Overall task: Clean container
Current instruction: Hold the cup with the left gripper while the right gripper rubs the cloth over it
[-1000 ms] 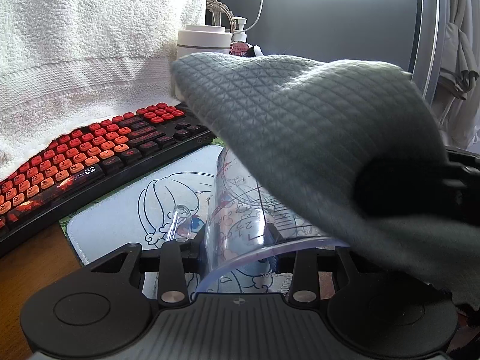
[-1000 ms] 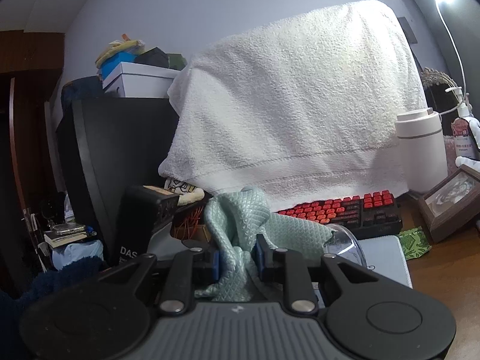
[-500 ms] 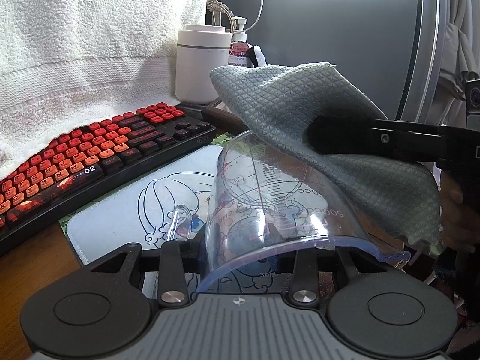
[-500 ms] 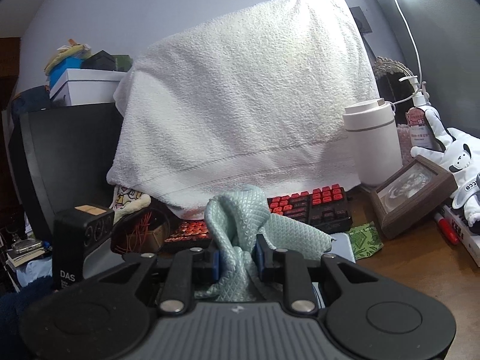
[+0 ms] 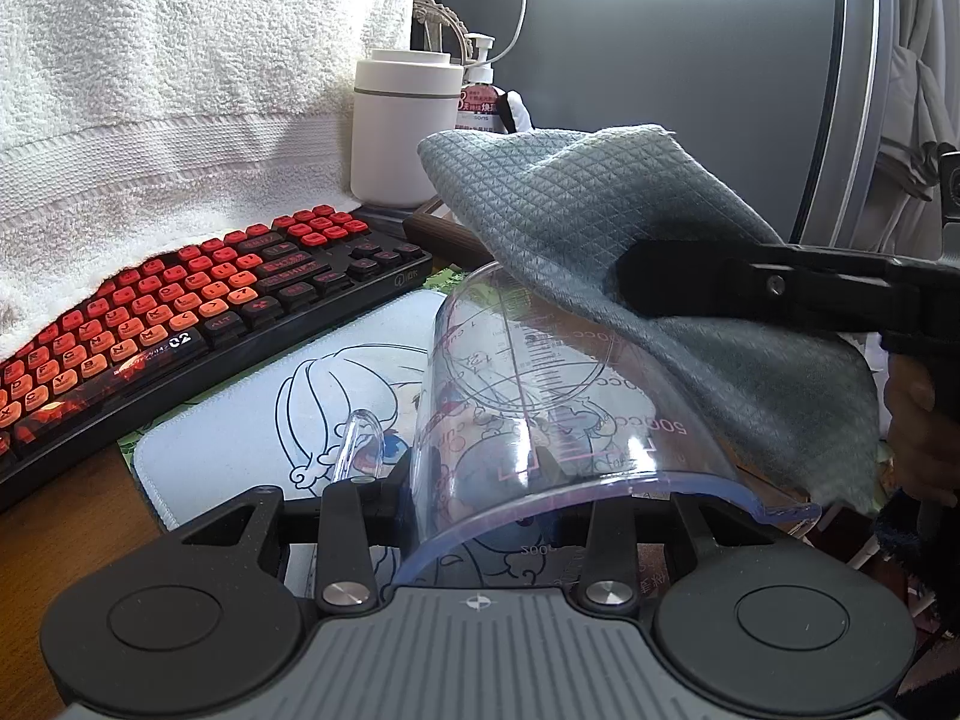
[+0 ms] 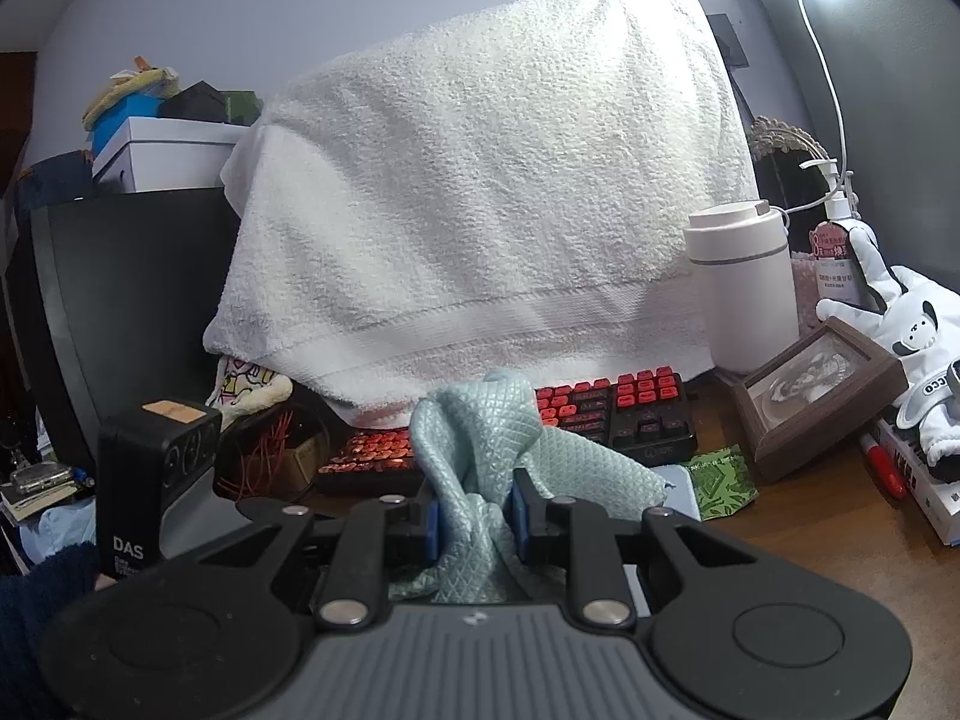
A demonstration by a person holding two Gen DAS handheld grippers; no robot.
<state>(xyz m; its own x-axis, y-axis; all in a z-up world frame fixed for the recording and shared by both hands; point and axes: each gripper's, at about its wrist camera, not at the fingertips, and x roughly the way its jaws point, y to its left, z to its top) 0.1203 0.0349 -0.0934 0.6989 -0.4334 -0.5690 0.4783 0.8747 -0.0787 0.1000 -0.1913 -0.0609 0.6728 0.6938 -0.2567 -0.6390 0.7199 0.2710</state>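
Note:
A clear plastic measuring cup [image 5: 540,408] with printed scale marks lies tilted on its side, rim toward the camera. My left gripper [image 5: 480,498] is shut on the cup's wall near the rim, and the cup's handle [image 5: 360,438] sticks out to the left. A grey-green waffle cloth [image 5: 600,210] drapes over the cup's far end and right side. My right gripper [image 5: 636,279] reaches in from the right, shut on that cloth. In the right wrist view the cloth [image 6: 480,450] is bunched between the blue pads of my right gripper [image 6: 474,516].
A red-and-black keyboard [image 5: 180,312] lies behind a printed mouse mat [image 5: 252,420] on the wooden desk. A white towel [image 6: 480,210] covers the monitor. A white canister [image 5: 402,132], pump bottle [image 6: 840,252], picture frame [image 6: 822,390] and plush toy [image 6: 912,324] crowd the right side.
The cloth, which covered most of the cup a second ago, has slid off to the right and back, baring the cup's top. The right wrist view has swung to the right.

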